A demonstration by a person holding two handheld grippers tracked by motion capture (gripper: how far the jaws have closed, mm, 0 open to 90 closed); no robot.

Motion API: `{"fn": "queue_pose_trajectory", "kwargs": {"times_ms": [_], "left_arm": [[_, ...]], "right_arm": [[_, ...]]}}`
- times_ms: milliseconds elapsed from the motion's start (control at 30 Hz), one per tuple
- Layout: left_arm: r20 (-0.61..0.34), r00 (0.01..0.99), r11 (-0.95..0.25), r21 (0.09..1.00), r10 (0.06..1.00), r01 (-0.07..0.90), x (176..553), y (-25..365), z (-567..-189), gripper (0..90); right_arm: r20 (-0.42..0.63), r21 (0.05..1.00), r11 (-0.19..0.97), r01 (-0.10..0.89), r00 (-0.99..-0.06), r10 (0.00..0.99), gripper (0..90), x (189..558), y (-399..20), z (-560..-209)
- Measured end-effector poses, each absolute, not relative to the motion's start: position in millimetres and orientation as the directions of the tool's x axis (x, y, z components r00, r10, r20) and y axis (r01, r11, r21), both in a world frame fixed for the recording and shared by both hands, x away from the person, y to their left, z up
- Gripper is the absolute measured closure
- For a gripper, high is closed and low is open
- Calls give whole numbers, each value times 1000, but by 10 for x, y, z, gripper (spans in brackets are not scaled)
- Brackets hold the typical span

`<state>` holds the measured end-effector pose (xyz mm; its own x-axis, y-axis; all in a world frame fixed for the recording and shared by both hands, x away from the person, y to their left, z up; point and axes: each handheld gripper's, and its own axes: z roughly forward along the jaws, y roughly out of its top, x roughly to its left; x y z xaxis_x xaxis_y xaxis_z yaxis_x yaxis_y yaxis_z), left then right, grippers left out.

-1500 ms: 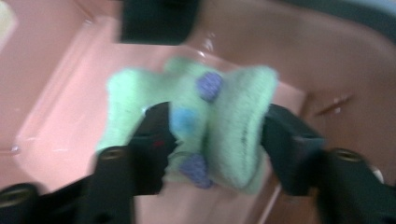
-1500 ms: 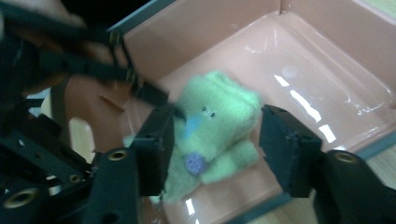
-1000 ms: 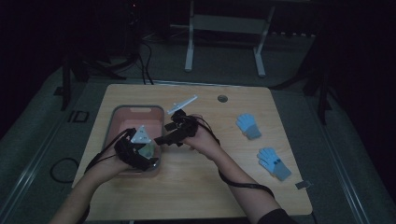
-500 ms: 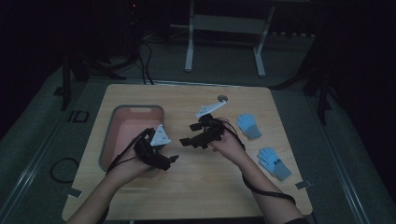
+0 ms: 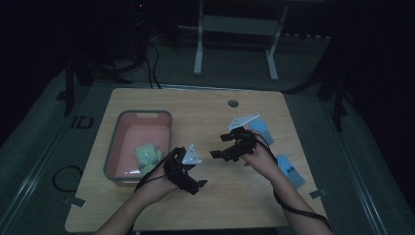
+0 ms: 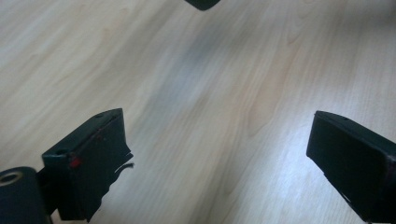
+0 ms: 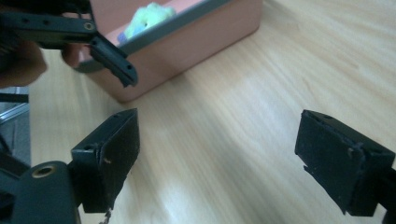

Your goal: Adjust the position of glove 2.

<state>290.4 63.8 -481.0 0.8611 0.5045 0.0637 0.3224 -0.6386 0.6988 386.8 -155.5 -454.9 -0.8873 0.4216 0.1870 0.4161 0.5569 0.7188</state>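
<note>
The wooden bench (image 5: 205,112) carries a pink bin (image 5: 128,122) with a grey rim on its left side, and a green soft thing (image 5: 148,153) lies inside that bin. Two pale blue gloves (image 5: 288,169) lie near the right edge of the bench.

Both forearms come in from the bottom of the high view and angle toward the middle. The left claw (image 5: 195,185) hangs low over bare wood just right of the bin, pointing rightward. The right claw (image 5: 219,154) sits farther back, near the gloves, and points left toward the other one.

The left gripper view looks along the left claw (image 6: 219,158): its jaws stand wide apart, having just been opening, with nothing but wood grain between them.

The right gripper view gives what the high view hides: the right claw (image 7: 217,154) is likewise spread wide and empty, its jaws having just been opening, and beyond them the bin's pink wall rises, the green thing peeking over the rim, with the left claw in front of it.
</note>
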Motion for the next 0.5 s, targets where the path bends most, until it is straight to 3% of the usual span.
{"fn": "queue_pose_trajectory", "kwargs": {"times_ms": [500], "left_arm": [[44,884,-629,719,465,295,2844,499,-5202,41]], "right_arm": [[190,716,546,435,-874,447,150,3789,-2065,-4813]]}}
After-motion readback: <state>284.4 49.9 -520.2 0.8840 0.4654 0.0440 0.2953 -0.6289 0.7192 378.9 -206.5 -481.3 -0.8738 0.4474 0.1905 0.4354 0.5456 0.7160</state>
